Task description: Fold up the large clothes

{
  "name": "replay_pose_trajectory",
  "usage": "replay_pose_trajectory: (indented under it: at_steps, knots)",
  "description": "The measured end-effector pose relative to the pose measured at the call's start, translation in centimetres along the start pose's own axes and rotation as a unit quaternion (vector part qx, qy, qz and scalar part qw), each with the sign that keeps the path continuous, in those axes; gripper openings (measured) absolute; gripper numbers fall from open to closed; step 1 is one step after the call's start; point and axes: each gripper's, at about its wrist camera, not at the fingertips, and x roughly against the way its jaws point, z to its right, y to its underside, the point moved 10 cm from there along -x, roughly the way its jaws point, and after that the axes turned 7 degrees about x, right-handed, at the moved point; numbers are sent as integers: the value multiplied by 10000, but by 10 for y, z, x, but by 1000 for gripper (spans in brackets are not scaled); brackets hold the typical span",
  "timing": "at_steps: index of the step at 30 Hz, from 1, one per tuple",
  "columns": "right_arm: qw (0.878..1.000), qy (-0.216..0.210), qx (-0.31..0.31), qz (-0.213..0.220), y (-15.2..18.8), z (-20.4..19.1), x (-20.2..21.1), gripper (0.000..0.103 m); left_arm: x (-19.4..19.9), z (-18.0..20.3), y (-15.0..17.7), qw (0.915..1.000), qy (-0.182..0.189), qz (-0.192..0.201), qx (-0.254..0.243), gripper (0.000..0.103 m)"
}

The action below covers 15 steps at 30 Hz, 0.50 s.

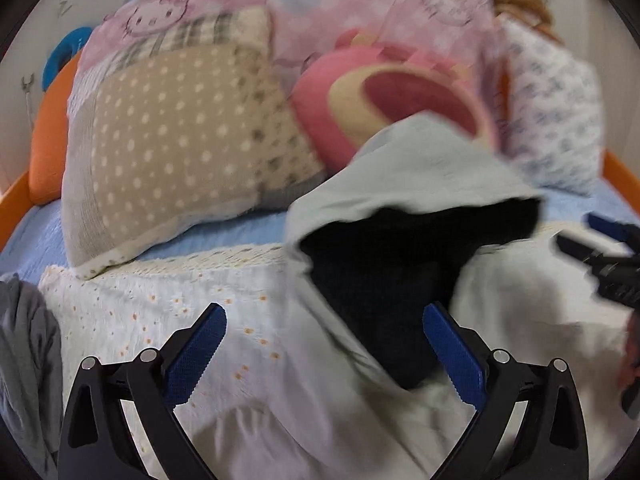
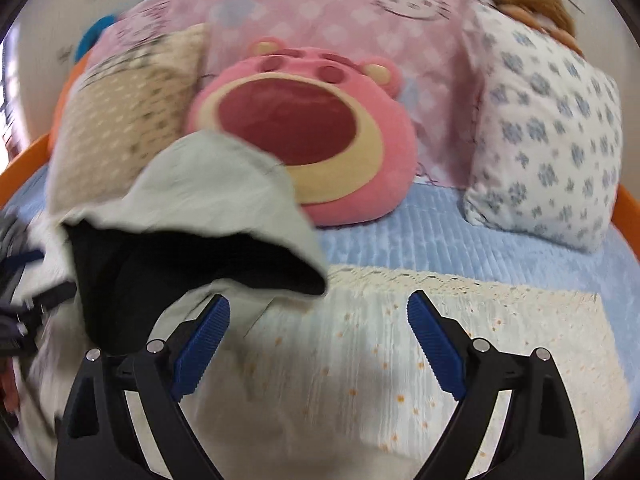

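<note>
Folding is judged barely begun: the pale hooded garment (image 1: pixel 400 168) lies rumpled on the bedspread (image 1: pixel 140 296), its dark-lined hood (gaping) raised. The left gripper (image 1: pixel 324 354) and right gripper (image 2: pixel 318 346) are spread wide, grasping nothing. Sleeves and hem are cut off; motion blur obscures detail.

Left gripper (image 1: pixel 324 354): two black angled arms with triangular cutouts, two silver round screws on each arm, blue textured pads (image 1: pixel 196 354) with serrated inner edges. Right gripper (image 2: pixel 318 346): same build, black arms with cutouts, silver screws, blue ribbed pads (image 2: pixel 202 346). In the left wrist view the right gripper shows at the right edge as black parts with a blue pad, blurred.
</note>
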Motion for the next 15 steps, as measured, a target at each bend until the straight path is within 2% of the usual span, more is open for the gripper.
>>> replay_pose_trajectory:
  at_steps: [2,4,7,11,13,15]
  knots:
    - [9998,155,-120,-27,-4,5,-16,89,-16,-6,-7,9998,-93,-55,144,100]
    - [9997,219,-8,-57,-10,2,-29,86,-22,-9,-22,9995,0,113,311,100]
    - [9987,461,228,-44,-18,-2,-43,84,-29,-7,-38,9991,-113,339,226,100]
    - [9993,370,-73,60,-28,1,-50,68,-28,5,-56,9983,-60,570,93,100]
    - [9989,440,-174,50,-30,5,-49,45,-23,7,-67,9971,-51,749,162,100]
    - [9986,276,-454,35,-32,7,-47,15,-19,10,-72,9962,-12,823,297,98]
